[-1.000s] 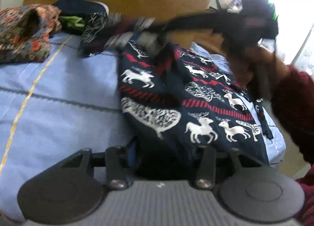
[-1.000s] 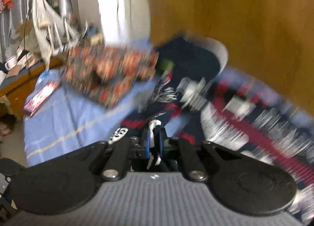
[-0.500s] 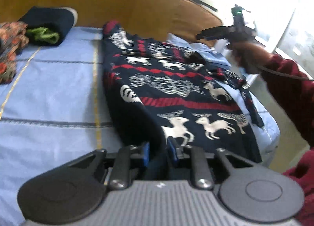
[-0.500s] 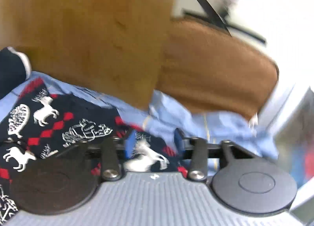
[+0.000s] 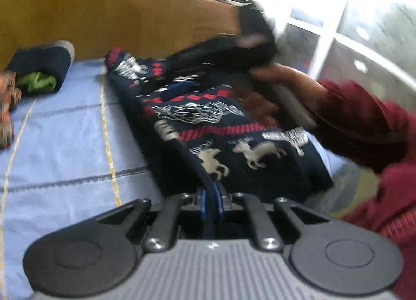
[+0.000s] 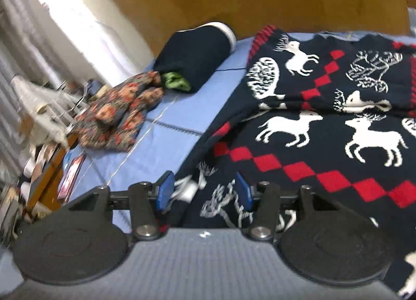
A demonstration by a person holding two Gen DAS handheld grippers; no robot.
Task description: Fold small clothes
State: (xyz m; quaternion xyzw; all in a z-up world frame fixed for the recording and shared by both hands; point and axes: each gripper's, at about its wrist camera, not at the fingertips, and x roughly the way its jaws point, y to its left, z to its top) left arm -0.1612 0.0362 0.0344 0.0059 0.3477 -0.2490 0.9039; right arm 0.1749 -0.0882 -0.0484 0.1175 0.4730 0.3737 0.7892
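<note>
The left gripper (image 5: 211,197) pinches the near hem of the reindeer sweater (image 5: 223,128), its jaws narrowed onto the fabric. The sweater lies lengthwise on the blue bed sheet (image 5: 65,138), cuff toward the far headboard. To its right, the right gripper (image 6: 204,190) hangs over the knit (image 6: 325,123) with jaws wide, holding nothing. Best to keep the hem taut on the left while the right takes the edge squarely, so the fold lands straight.
</note>
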